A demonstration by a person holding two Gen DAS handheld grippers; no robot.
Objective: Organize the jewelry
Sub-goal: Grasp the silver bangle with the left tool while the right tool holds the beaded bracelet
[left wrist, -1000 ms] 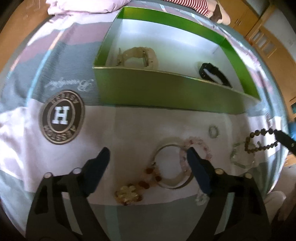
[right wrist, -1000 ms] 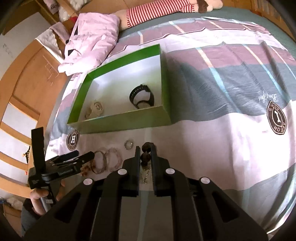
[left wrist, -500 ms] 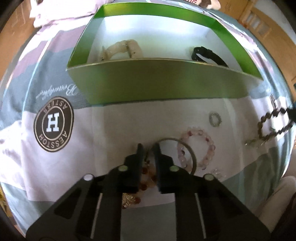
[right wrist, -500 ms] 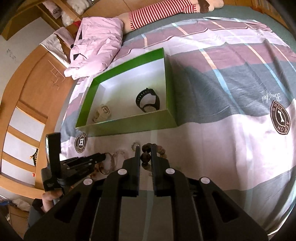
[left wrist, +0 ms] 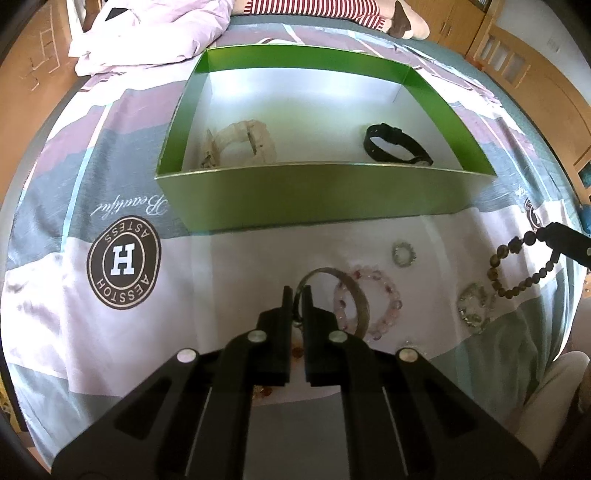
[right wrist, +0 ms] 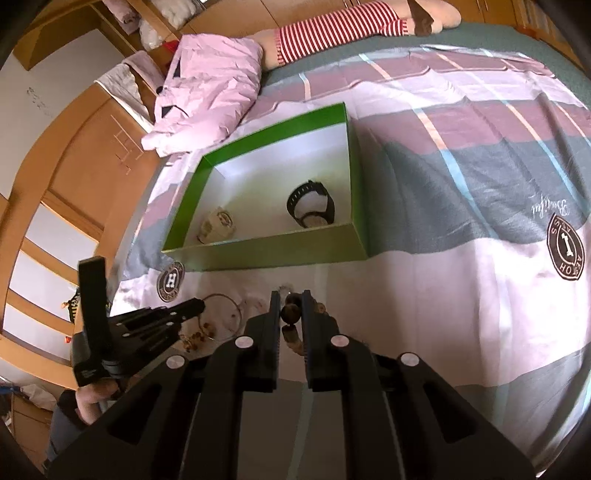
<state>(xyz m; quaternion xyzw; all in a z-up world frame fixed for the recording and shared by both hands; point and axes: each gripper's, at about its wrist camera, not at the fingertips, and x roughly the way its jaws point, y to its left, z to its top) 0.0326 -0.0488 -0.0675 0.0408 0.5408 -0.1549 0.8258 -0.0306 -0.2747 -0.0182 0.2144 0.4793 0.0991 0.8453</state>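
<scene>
A green box sits on the bed, holding a cream watch and a black band. My left gripper is shut on a silver bangle, lifted off the sheet. My right gripper is shut on a dark brown bead bracelet, which hangs from its tip in the left wrist view. On the sheet lie a pink bead bracelet, a small silver ring, a clear bead bracelet and amber beads.
A pink jacket and a striped plush toy lie beyond the box. Wooden wardrobes flank the bed. The sheet bears round logo patches.
My left gripper went from open to shut on the silver bangle and rose with it. My right gripper lifted higher with the brown bead bracelet, toward the box.
</scene>
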